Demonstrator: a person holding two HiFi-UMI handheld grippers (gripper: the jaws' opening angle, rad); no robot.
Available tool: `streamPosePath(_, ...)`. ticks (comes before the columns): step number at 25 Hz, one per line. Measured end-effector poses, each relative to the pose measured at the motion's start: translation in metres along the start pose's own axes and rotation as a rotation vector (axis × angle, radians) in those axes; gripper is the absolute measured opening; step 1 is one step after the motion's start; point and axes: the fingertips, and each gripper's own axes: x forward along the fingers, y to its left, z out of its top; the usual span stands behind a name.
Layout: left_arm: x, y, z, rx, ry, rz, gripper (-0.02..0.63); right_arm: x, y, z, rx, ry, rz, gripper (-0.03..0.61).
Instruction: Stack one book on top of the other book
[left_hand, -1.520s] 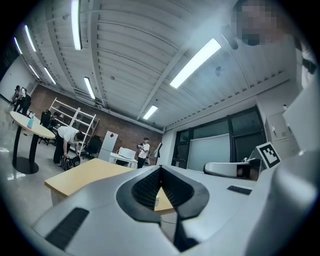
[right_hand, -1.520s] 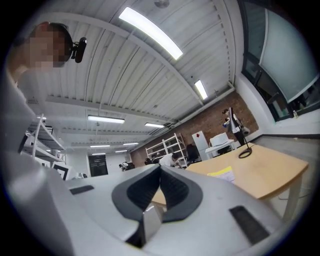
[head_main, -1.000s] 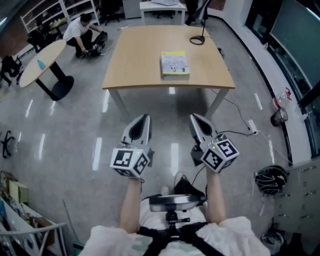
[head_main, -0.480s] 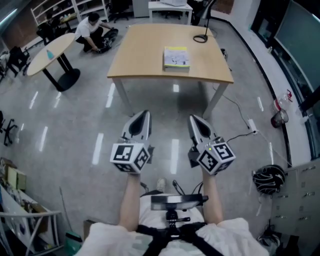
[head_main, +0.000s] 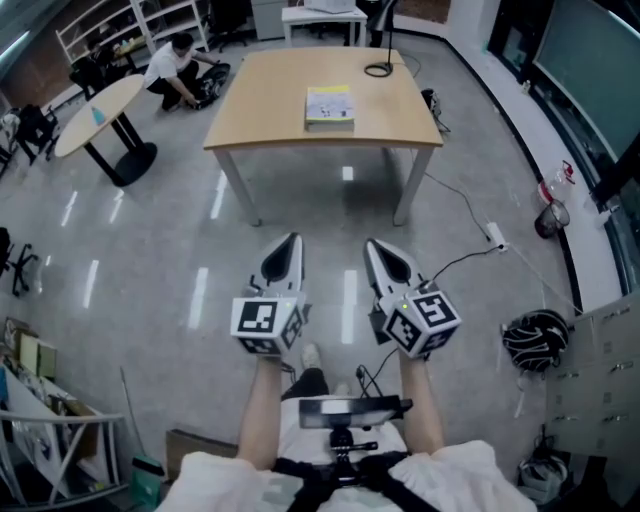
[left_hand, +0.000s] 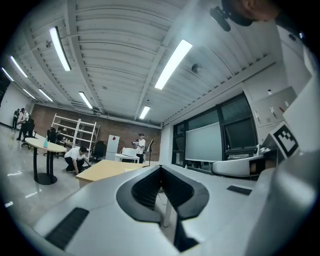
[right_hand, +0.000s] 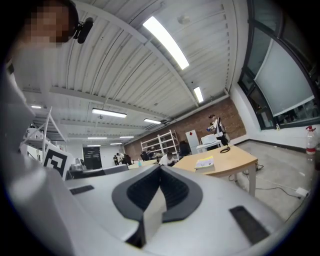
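Looking down, head view: left claw (head_main: 284, 248) and right claw (head_main: 378, 250) are over the floor (head_main: 120, 250), well apart from the worktop (head_main: 260, 120). The books (head_main: 330, 106) lie there as one pile, apparently one atop the other.

Left gripper view: jaws together, nothing between.

Right gripper view: jaws together, empty; pile far ahead.

Judgement: stacking looks done. Next move, if any, needs an approach to the worktop.

1. Ahead of you stands a light wooden table (head_main: 260, 115) on white legs, set on the glossy grey floor (head_main: 130, 270).
2. Near the middle of its top, you see the books (head_main: 329, 107) lying flat in one pile, yellow cover uppermost.
3. At its far right corner sits a black ring-shaped thing (head_main: 378, 70), well apart from the books.
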Motion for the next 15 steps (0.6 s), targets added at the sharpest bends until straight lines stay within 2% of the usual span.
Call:
streamPosePath(5, -0.017, -0.008, -0.009, -0.02, -0.006, -0.016, 0.014, -0.017, 0.013, -0.008, 0.009, 0.013, 0.01, 0.002)
streamPosePath(15, -0.012, -0.01, 0.027, 0.007, -0.045, -0.068, 0.014, -0.004, 0.031, 0.01, -0.08, 0.002, 0.005, 0.002)
